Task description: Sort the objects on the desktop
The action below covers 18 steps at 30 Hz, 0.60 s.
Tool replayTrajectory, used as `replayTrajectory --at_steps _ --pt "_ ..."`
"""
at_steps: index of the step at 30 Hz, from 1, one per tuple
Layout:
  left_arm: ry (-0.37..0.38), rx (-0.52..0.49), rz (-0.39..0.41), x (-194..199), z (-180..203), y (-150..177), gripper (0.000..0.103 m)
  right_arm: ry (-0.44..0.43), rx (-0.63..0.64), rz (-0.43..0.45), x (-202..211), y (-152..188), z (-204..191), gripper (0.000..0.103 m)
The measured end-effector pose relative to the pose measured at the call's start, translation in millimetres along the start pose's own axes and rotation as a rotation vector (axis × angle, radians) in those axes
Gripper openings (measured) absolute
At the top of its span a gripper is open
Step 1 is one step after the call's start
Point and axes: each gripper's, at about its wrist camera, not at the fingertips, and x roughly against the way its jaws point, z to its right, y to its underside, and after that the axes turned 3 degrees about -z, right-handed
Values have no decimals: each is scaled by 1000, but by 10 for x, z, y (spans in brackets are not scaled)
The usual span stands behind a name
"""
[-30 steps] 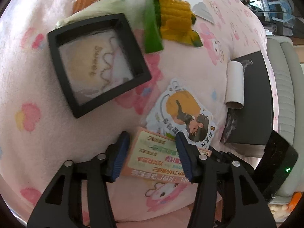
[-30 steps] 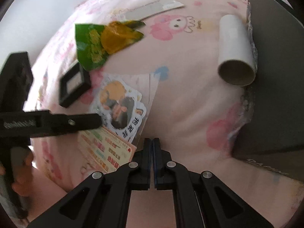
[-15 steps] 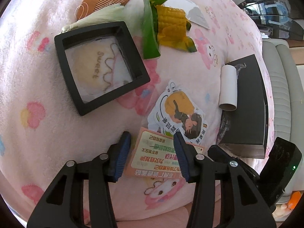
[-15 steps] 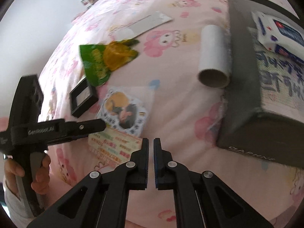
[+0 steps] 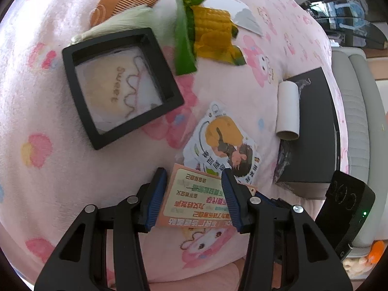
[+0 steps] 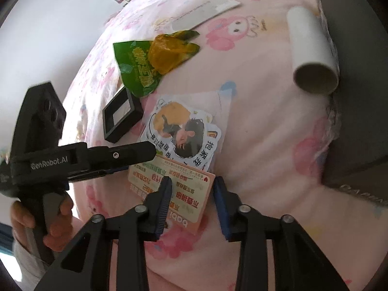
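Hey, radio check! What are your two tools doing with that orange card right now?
Left tool open, straddling the orange card. Right tool open at the card's corner. Card flat on the blanket, its far edge under the cartoon sticker.

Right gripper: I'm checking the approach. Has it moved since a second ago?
Yes. The right gripper has opened and shifted left, away from the black box, to straddle the orange card.

My 2 wrist cameras are looking forward along my fingers, close above the pink blanket [image 5: 60,169]. Both are sharing the orange card [image 5: 194,198] lying between my fingers, and the sticker [image 6: 184,131] just beyond.
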Motion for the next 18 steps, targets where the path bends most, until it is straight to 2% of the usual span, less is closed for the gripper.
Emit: replayTrajectory --at_steps 3,8,10,12,18 --pt "25 -16 2 16 33 11 48 52 47 35 88 18 -83 16" --pt "102 -60 -31 9 123 56 48 67 42 84 354 22 -98 15" --pt "103 -96 -26 33 190 100 43 75 42 89 434 29 -99 15" --pt "99 -130 -11 71 261 133 31 88 47 100 535 48 -100 15" --pt "142 -267 57 289 623 243 29 58 5 148 883 155 -7 15"
